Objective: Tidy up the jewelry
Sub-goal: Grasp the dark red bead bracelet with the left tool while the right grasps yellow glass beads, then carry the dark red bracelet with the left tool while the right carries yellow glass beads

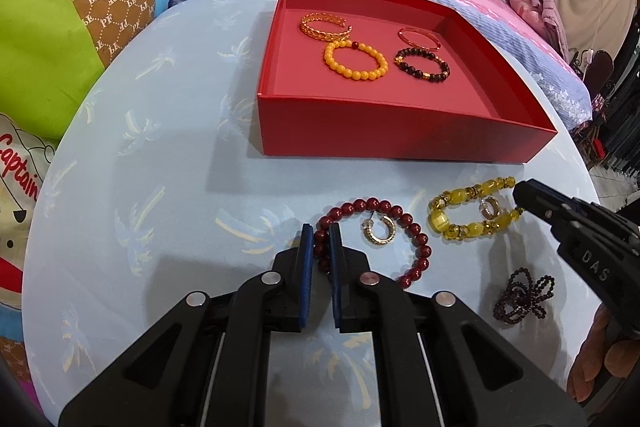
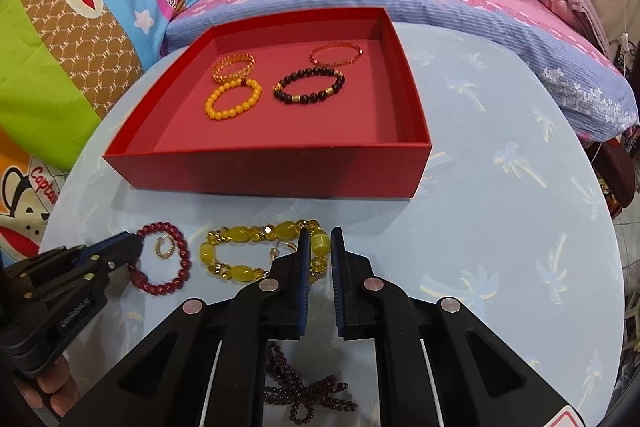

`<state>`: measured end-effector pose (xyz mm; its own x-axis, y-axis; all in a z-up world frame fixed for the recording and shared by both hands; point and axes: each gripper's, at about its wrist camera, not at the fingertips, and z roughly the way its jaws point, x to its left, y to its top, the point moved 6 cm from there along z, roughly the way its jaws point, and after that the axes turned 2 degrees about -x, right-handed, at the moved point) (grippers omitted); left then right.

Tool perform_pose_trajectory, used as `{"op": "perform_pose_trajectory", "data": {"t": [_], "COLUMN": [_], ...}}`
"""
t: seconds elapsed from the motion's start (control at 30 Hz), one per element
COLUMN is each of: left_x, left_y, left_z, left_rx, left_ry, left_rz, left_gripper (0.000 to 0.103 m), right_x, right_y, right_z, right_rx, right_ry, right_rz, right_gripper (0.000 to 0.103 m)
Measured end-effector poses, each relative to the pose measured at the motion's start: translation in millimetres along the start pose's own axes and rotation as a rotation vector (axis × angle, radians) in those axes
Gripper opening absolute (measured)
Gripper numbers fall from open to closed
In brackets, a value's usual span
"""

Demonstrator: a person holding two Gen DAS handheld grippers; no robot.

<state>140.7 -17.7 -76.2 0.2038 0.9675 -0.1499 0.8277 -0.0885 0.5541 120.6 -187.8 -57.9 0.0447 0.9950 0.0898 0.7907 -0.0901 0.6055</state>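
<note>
My left gripper (image 1: 321, 233) is shut on the left side of a dark red bead bracelet (image 1: 420, 239) that lies on the pale blue table; the beads sit between the blue pads. My right gripper (image 2: 320, 239) is shut on the right end of a chunky yellow bead bracelet (image 2: 240, 233), with one yellow bead pinched between its pads. In the left wrist view the right gripper (image 1: 522, 193) touches that yellow bracelet (image 1: 440, 219) from the right. A red open box (image 1: 400, 143) stands behind both and holds several bracelets and bangles.
A gold hoop earring (image 1: 378, 233) lies inside the red bracelet's loop, and another earring (image 1: 491, 209) lies inside the yellow one. A dark purple bead string (image 1: 522, 297) is bunched up near the table's front right. Bedding and cushions surround the round table (image 2: 500, 227).
</note>
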Motion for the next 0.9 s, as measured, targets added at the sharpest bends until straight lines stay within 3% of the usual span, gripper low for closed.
{"op": "perform_pose_trajectory", "data": {"t": [0.5,0.9], "left_x": [-20,-50], "left_y": [8,47], "left_z": [-37,-77], "left_rx": [-0.051,-0.143], "left_ry": [-0.053,-0.13], "left_rz": [0.041,0.111], "left_gripper": [0.007,0.007], "right_x": [18,17], "right_y": [24,52], "right_z": [-59,-85], "right_rx": [-0.105,-0.165], "right_ry": [0.065,0.069], "right_rz": [-0.017,-0.02], "right_gripper": [0.009,0.009]}}
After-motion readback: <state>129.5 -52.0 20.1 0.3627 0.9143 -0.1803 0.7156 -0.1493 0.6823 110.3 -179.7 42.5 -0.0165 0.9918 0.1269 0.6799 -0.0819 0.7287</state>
